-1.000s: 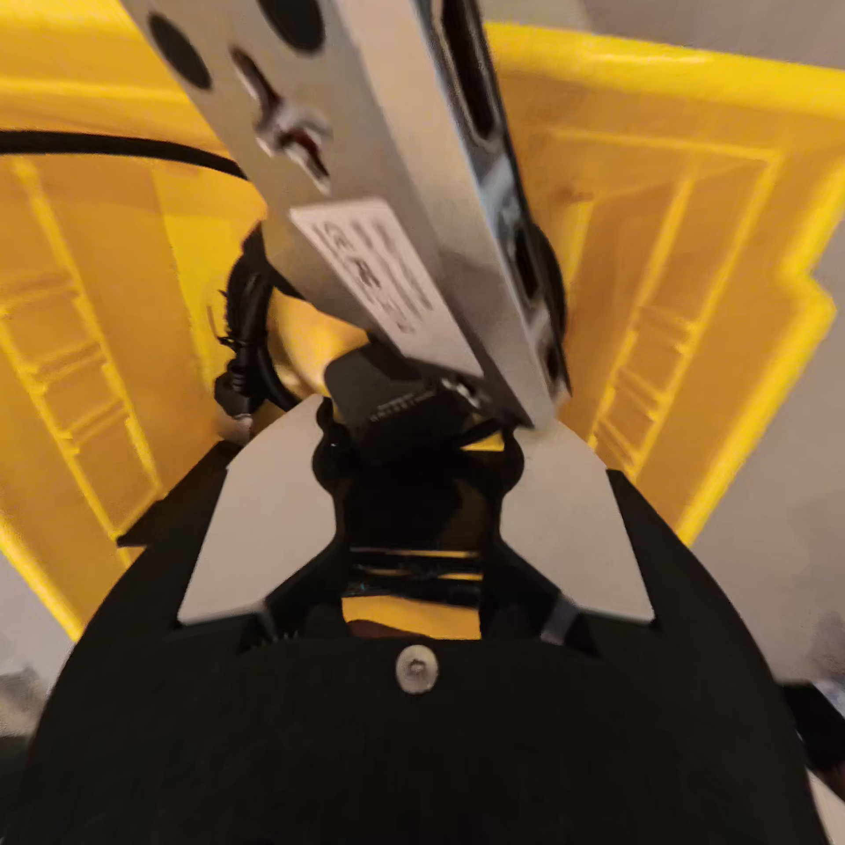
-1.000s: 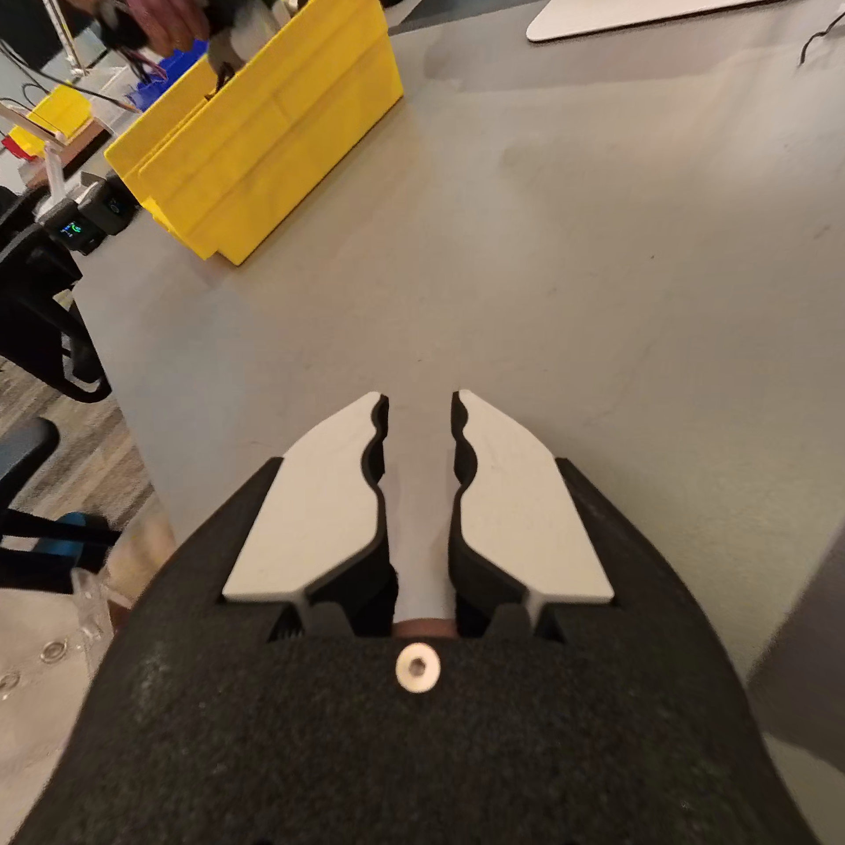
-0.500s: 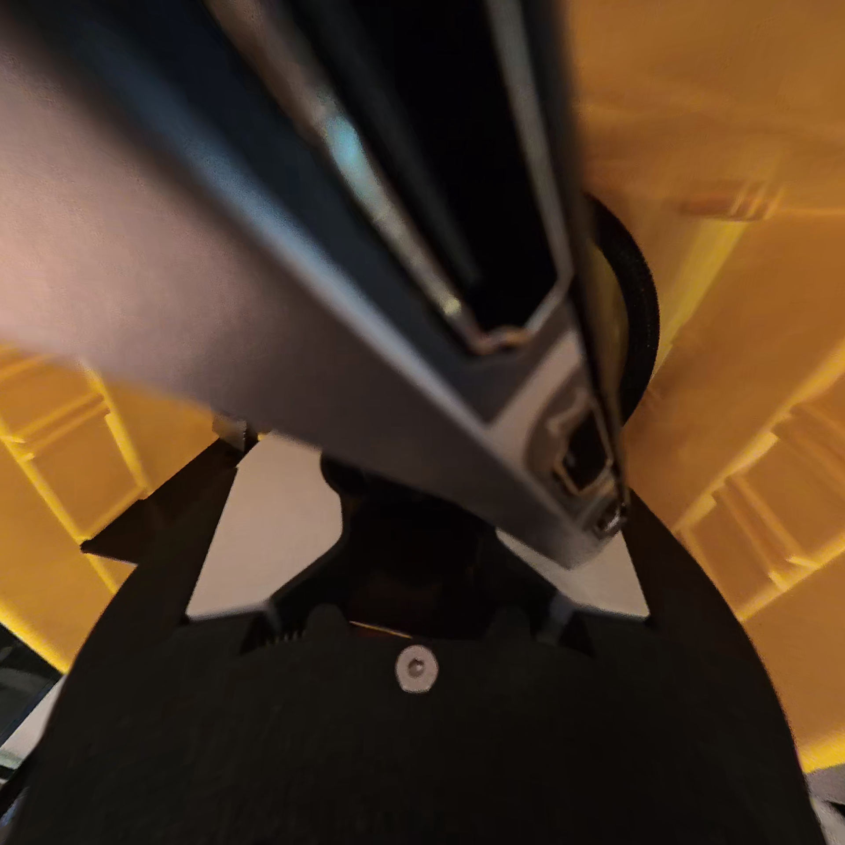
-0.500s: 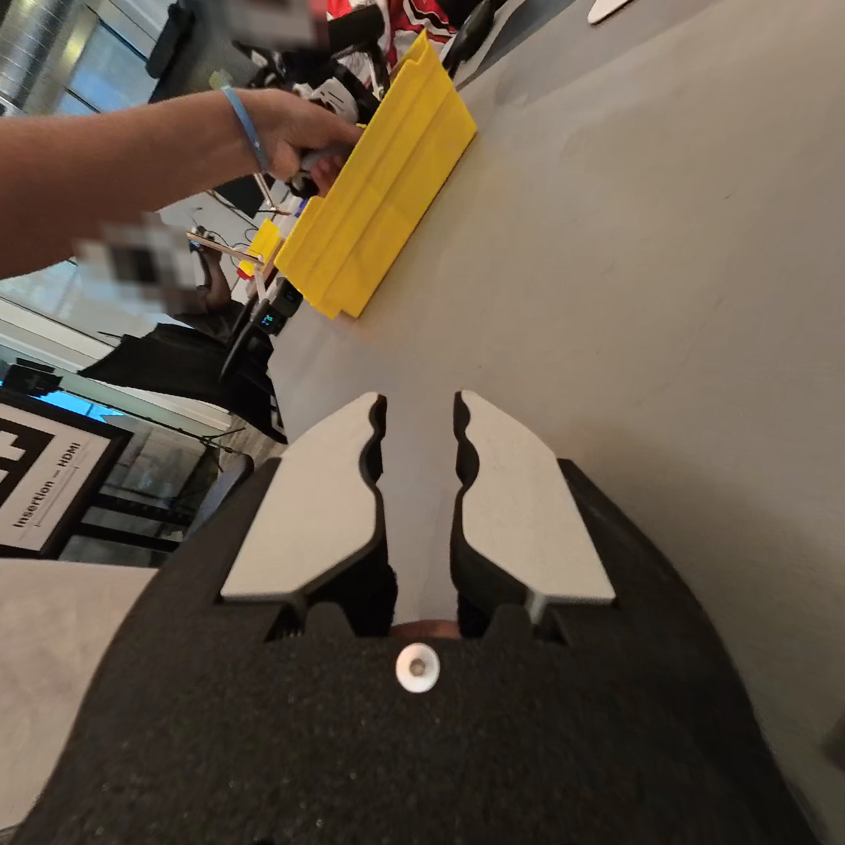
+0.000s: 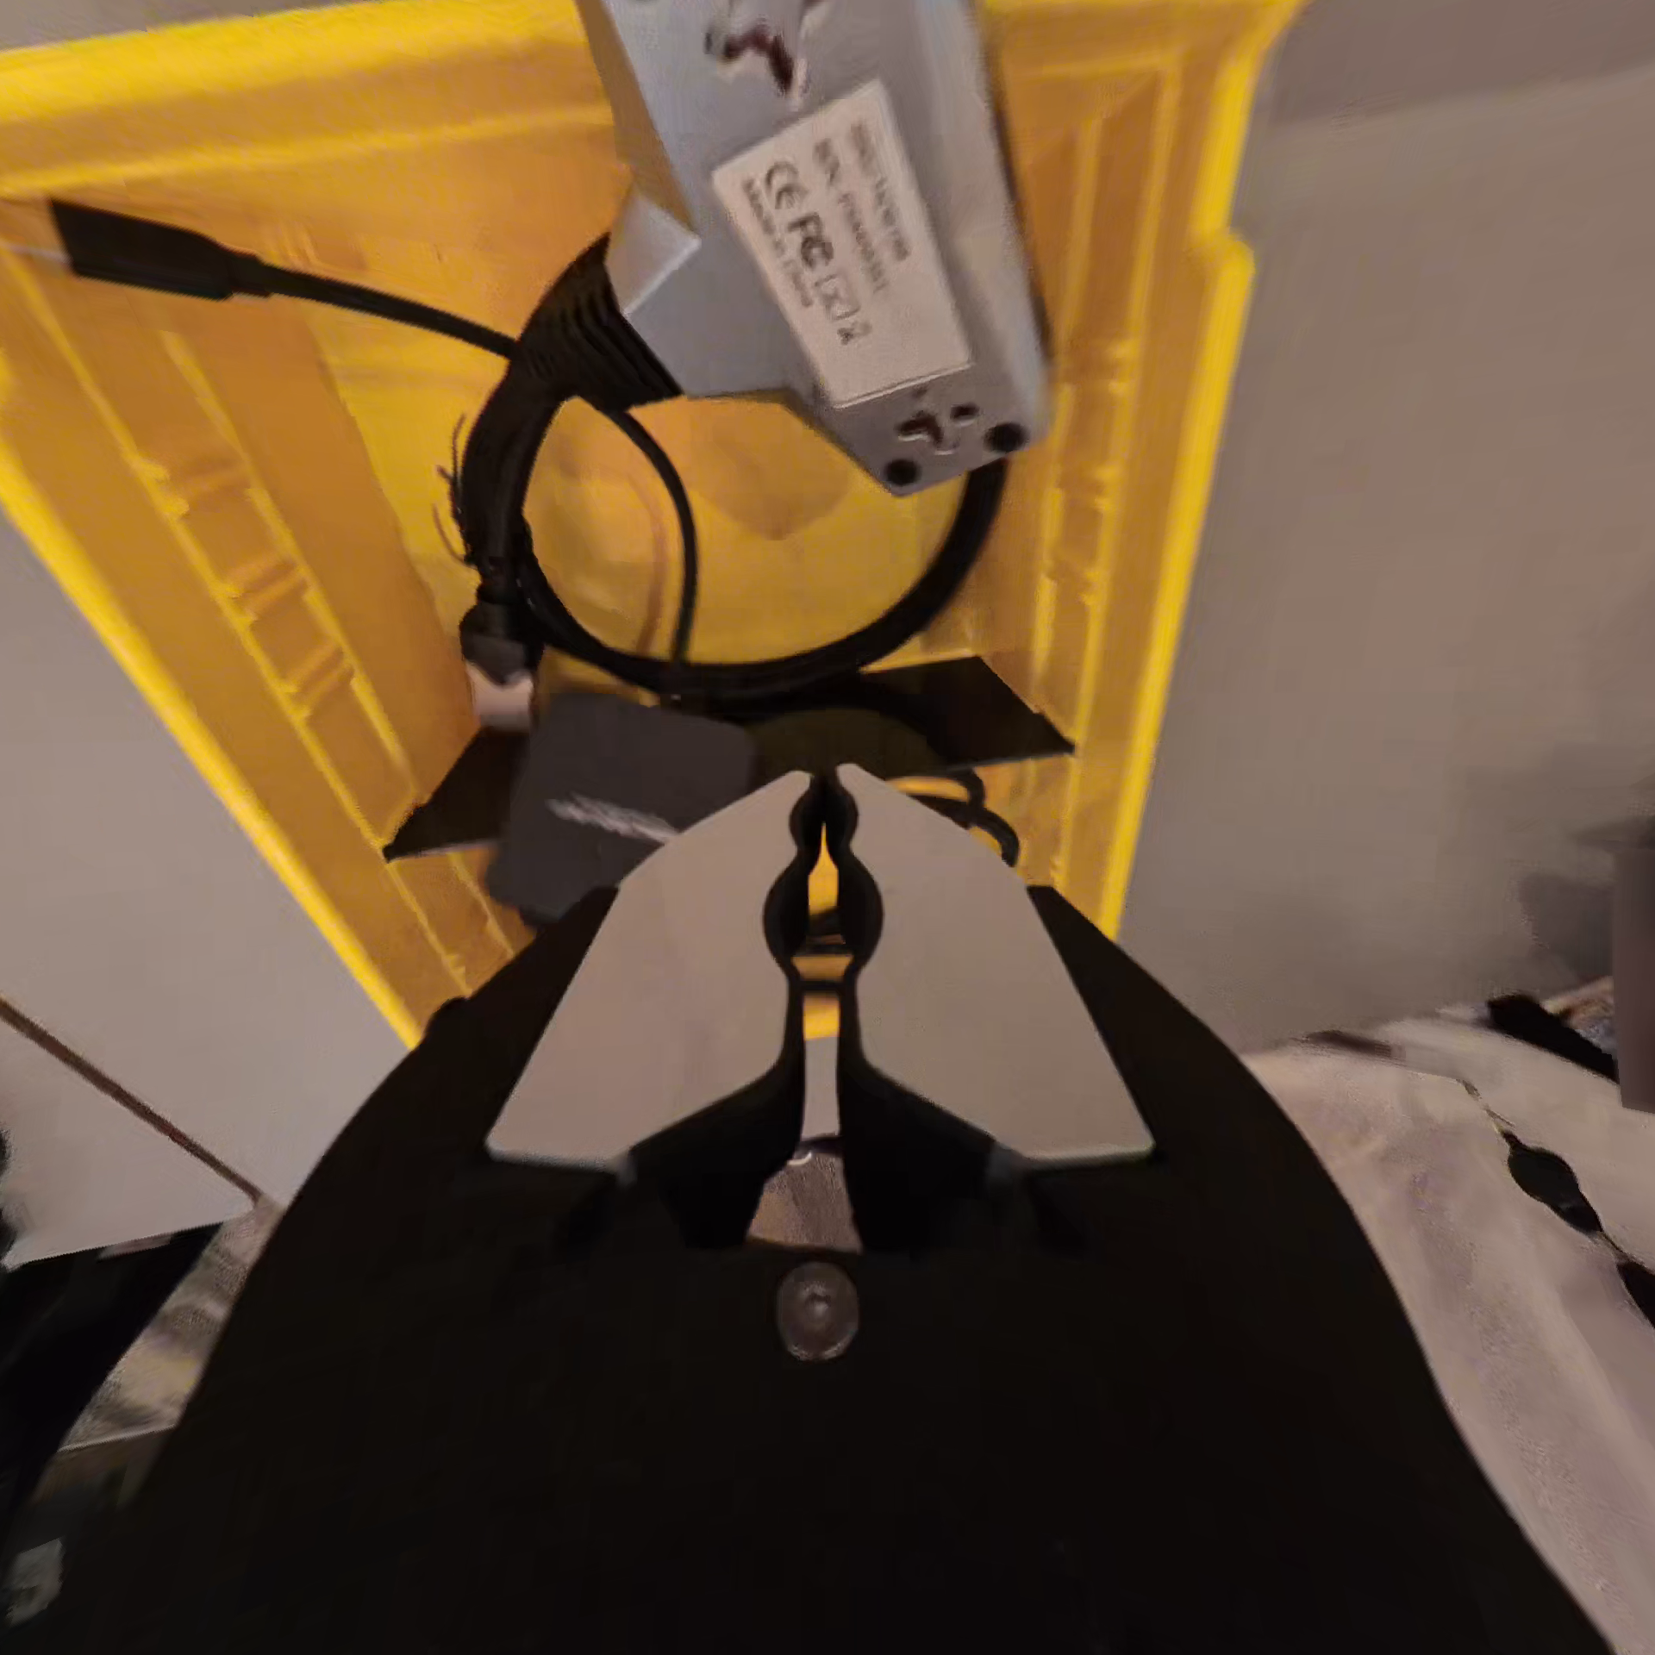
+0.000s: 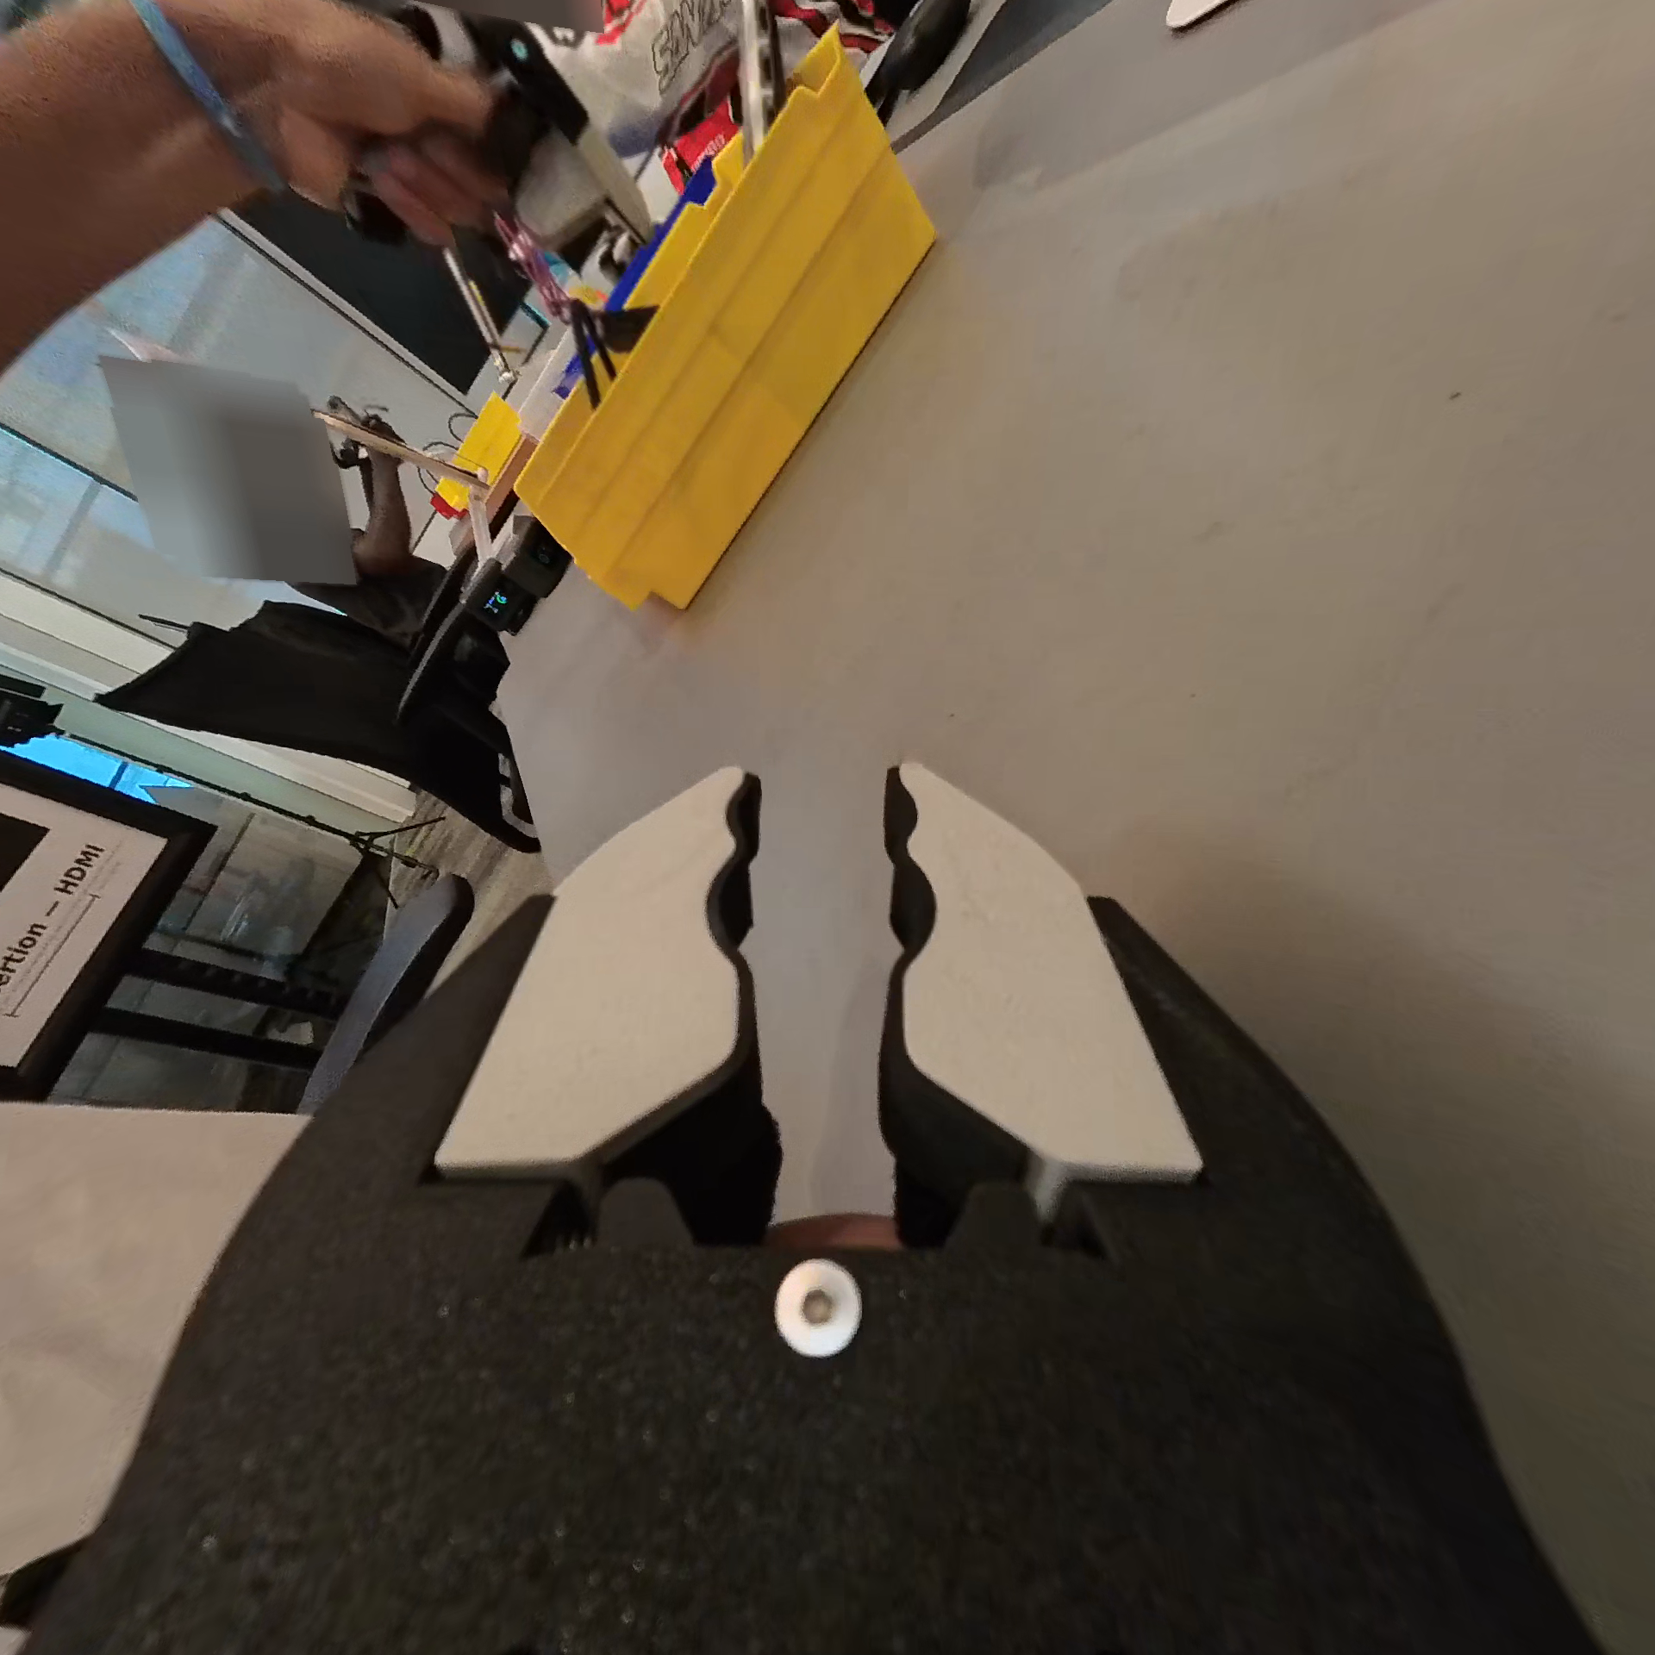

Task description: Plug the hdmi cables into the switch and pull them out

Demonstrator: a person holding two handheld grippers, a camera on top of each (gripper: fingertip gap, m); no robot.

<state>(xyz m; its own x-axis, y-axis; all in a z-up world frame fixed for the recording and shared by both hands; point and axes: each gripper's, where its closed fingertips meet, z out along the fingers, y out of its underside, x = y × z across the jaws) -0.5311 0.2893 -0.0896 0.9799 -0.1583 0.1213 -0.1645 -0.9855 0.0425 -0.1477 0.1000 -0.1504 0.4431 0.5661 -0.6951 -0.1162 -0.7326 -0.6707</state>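
- Hovering over the yellow bin (image 5: 269, 501), the left gripper (image 5: 819, 793) has its jaws pressed together at the tips. Motion blur leaves it unclear whether a thin cable is nipped there; nothing solid shows between them.
- Ahead of those jaws and well apart lies the silver switch (image 5: 833, 224). Its long axis slants away from the tips, and its near end sits slightly right of their line.
- A black cable coil (image 5: 537, 501) leaves the switch's left side and loops between the switch and the jaws. A small black box (image 5: 618, 788) sits just left of the tips.
- The right gripper (image 6: 819, 779) is low over the grey table (image 6: 1254, 537), jaws spread a little and empty. From here the bin (image 6: 743, 376) lies far ahead and to the left, with a hand (image 6: 394, 143) above it.
- Judgement: the left gripper is much the nearer to the switch. It would have to part its jaws and turn to square across the slanted body.
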